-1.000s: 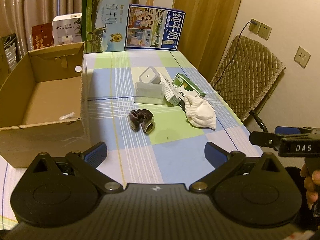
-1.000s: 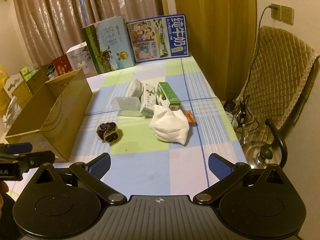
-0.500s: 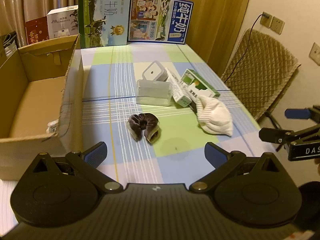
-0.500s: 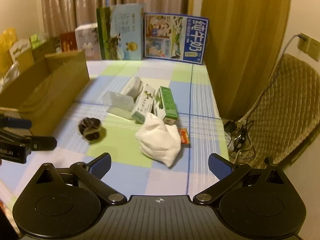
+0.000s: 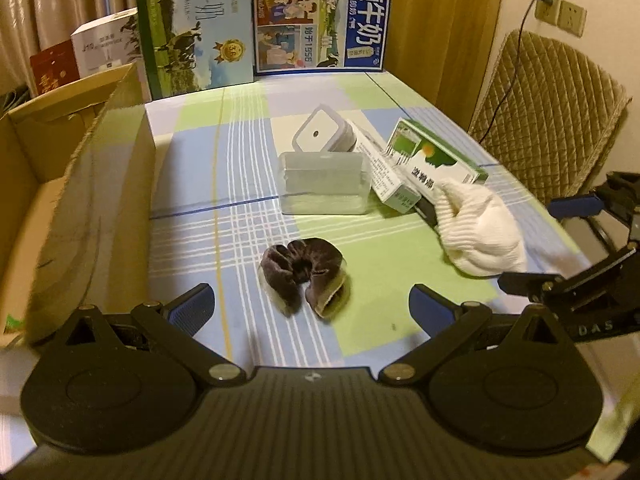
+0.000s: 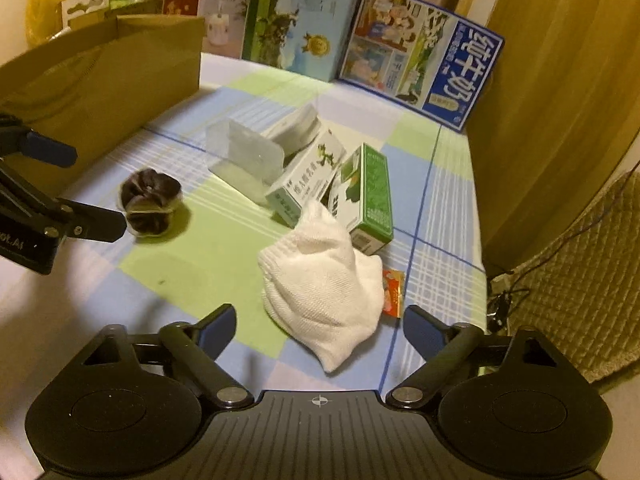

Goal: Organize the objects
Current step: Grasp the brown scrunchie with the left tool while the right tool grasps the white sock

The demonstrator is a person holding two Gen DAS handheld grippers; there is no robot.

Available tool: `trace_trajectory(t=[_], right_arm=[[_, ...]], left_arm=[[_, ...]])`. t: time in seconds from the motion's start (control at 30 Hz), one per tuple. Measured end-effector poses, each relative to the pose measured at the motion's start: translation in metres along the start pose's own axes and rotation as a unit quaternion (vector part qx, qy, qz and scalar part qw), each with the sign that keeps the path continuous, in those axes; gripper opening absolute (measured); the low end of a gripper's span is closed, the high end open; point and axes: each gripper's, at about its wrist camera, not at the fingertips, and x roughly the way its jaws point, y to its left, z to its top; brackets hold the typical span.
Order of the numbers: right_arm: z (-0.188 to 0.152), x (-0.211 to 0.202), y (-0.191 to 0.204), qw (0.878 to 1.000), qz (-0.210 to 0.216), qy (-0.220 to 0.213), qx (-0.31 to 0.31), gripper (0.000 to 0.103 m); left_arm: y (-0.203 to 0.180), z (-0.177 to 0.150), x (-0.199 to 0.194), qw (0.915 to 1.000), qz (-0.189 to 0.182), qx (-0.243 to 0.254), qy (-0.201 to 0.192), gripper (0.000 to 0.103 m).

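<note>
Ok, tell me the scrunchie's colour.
The scrunchie is dark brown, velvety; clearest in the left wrist view.

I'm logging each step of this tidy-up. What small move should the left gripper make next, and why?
Probably lower the left gripper onto the dark scrunchie and close. The gripper is open and empty, the scrunchie lies loose on the tablecloth straight ahead between its fingers, and the open cardboard box stands just to its left.

I read "纯牛奶" on the blue milk carton (image 5: 320, 24), "PURE MILK" on the green one (image 5: 196, 28), "DAS" on the right gripper (image 5: 560, 248).
</note>
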Motion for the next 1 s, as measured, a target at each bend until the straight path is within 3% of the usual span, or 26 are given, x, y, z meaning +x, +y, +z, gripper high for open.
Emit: trace_trajectory(t=[0.43, 0.57, 0.7, 0.87, 1.0], right_arm=[[-0.001, 0.022, 0.009, 0.999, -0.005, -0.023, -0.028, 0.077], [0.002, 0.029, 0.013, 0.999, -0.013, -0.020, -0.042, 0.069], [0.001, 0.033, 0.017, 0.998, -0.024, -0.016, -0.050, 0.063], [0.000, 0.034, 0.022, 0.998, -0.037, -0.009, -0.056, 0.042], [0.000, 0.031, 0.024, 0.998, -0.036, -0.010, -0.043, 0.021]], left_arm=[[0.008, 0.000, 0.052, 0.9999, -0.006, 0.004, 0.008, 0.083], [0.011, 0.002, 0.058, 0.9999, -0.008, 0.000, 0.011, 0.070], [0.011, 0.000, 0.061, 0.9997, -0.016, -0.005, 0.020, 0.045], [0.007, -0.002, 0.057, 0.9995, -0.019, -0.002, 0.027, 0.022], [0.005, -0.003, 0.051, 0.9992, -0.025, -0.005, 0.032, 0.018]])
